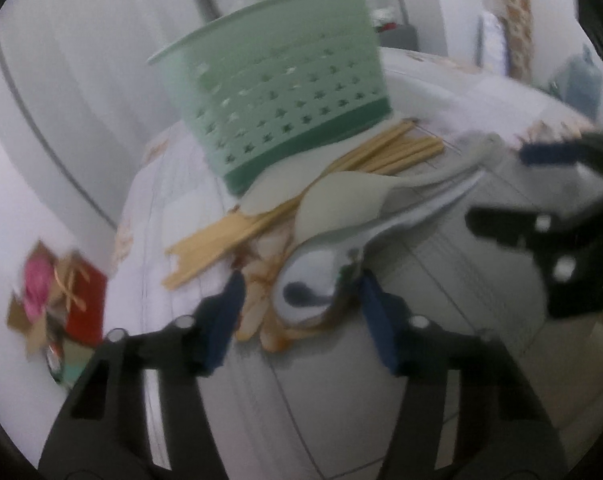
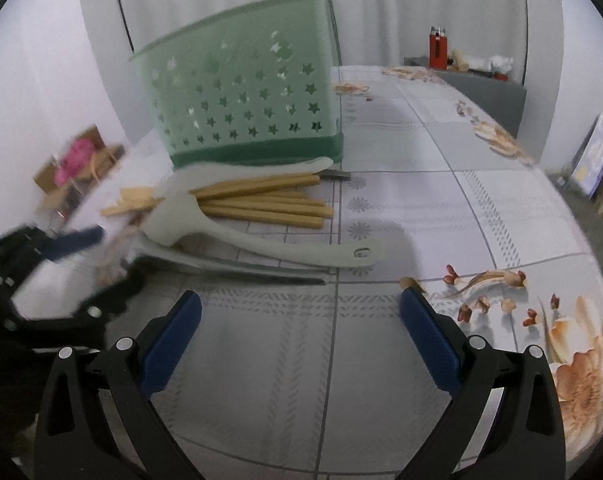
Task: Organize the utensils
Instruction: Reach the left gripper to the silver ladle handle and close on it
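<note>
Now, going from left to right as the right wrist view shows it, the left hand-held gripper (image 2: 101, 260) comes in at the left edge, blurred, with one blue pad above and a black finger below. Its own camera shows the left hand-held gripper (image 1: 301, 304) with its blue pads standing either side of the bowl of a metal spoon (image 1: 317, 276); the pads are not visibly pressing on it, so the jaws are released around the spoon, not clamped.

Next to it on the worktop (image 2: 401, 152) lies the pile of utensils: a bundle of wooden chopsticks (image 2: 261, 200), a pale spatula (image 2: 261, 236) laid across them with its handle running to the right, and a second pale utensil (image 2: 257, 170) lying along the foot of the basket. The metal spoon (image 2: 237, 270) lies just in front of the spatula, its handle also running right.

Behind the pile stands a green basket (image 2: 241, 108) with star-shaped holes (upright, touching or nearly touching the rear utensil).

Further right, the right hand-held gripper (image 2: 301, 344) hovers over bare flowered tablecloth (image 2: 481, 280), its jaws spread wide with nothing between them, near the handle ends of the spoon and spatula but apart from them.
</note>
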The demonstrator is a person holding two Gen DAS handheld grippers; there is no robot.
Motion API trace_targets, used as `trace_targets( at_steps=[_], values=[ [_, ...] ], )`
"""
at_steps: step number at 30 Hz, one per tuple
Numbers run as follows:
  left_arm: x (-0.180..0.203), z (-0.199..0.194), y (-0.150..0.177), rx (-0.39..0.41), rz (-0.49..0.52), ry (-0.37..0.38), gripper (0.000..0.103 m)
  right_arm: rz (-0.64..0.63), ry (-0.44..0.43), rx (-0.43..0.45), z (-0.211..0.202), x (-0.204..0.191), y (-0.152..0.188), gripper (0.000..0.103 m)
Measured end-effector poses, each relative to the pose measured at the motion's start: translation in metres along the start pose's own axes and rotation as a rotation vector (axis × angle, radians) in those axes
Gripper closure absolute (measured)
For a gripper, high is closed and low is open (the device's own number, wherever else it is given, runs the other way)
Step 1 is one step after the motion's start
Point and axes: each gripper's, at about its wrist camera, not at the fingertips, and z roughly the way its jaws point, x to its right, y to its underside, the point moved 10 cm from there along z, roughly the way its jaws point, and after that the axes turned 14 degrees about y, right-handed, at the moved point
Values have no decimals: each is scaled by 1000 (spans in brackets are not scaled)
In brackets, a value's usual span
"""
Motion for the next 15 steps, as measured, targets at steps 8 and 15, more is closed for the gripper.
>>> trace_targets(
  at_steps=[8,15],
  values=[
    [19,-15,-8,-35,167,24,90,100,-99,-19,-4,10,-3,6],
    [16,-29,-20,-46,47,292,100,148,-126,-14,-6,12,-5,6]
  ],
)
